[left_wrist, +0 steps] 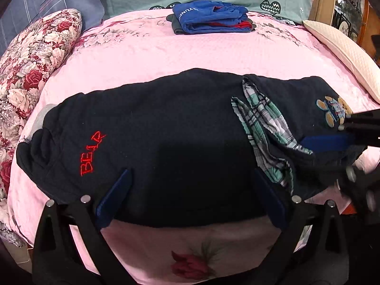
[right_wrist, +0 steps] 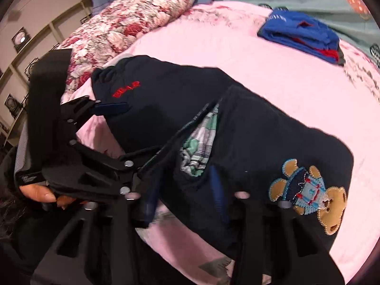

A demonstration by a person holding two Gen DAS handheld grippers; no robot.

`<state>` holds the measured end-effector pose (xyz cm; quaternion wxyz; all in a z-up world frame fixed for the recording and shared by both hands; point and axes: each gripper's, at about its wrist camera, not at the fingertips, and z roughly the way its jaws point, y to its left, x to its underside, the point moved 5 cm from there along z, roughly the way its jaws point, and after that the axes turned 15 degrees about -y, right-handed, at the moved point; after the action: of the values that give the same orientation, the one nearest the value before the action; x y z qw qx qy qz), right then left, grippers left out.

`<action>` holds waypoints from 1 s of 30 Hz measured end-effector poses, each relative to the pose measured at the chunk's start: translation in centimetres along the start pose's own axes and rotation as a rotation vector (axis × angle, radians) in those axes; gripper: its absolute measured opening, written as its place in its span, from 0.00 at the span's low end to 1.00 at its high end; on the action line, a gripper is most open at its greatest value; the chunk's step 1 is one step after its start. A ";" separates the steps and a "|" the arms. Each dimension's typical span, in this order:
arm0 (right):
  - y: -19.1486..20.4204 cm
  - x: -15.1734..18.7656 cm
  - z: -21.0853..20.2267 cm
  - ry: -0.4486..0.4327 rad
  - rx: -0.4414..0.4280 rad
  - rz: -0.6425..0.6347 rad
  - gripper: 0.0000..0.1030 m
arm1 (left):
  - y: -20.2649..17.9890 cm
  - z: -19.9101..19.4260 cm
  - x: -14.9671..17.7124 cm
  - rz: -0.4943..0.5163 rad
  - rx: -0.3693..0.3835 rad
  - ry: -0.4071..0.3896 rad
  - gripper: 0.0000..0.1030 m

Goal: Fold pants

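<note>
Dark navy pants (left_wrist: 166, 130) lie across the pink bedspread (left_wrist: 166, 54), with red "BEAR" stitching at the left, a plaid lining and a bear patch (left_wrist: 333, 110) at the right. My left gripper (left_wrist: 190, 187) is open, its blue fingers (left_wrist: 114, 199) spread over the near edge of the pants. My right gripper (right_wrist: 187, 190) is shut on the pants' waist fold beside the plaid lining (right_wrist: 201, 142), near the bear patch (right_wrist: 308, 190). The right gripper shows in the left wrist view (left_wrist: 332, 140); the left gripper shows in the right wrist view (right_wrist: 111, 109).
A folded blue and red garment (left_wrist: 211, 17) lies at the far side of the bed. A floral pillow (left_wrist: 30, 71) sits at the left, a cream pillow (left_wrist: 342, 54) at the right. Shelves (right_wrist: 35, 35) stand beyond the bed.
</note>
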<state>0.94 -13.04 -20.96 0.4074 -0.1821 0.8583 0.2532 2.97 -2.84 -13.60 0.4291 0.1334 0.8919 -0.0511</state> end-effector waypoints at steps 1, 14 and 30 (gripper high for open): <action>-0.5 -0.2 -0.4 -0.010 -0.018 0.043 0.13 | -0.1 -0.1 0.1 -0.001 0.001 -0.002 0.98; 1.4 0.4 -0.5 0.043 -0.125 0.031 0.21 | 0.1 -0.6 0.2 0.004 -0.008 0.000 0.98; 1.4 -0.6 -0.1 -0.007 -0.037 -0.043 0.14 | 2.9 -3.1 0.4 -0.028 -0.057 -0.025 0.98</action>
<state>0.52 -11.92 -19.98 0.4123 -0.2072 0.8479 0.2611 1.26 0.61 -11.91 0.4429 0.1079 0.8894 -0.0331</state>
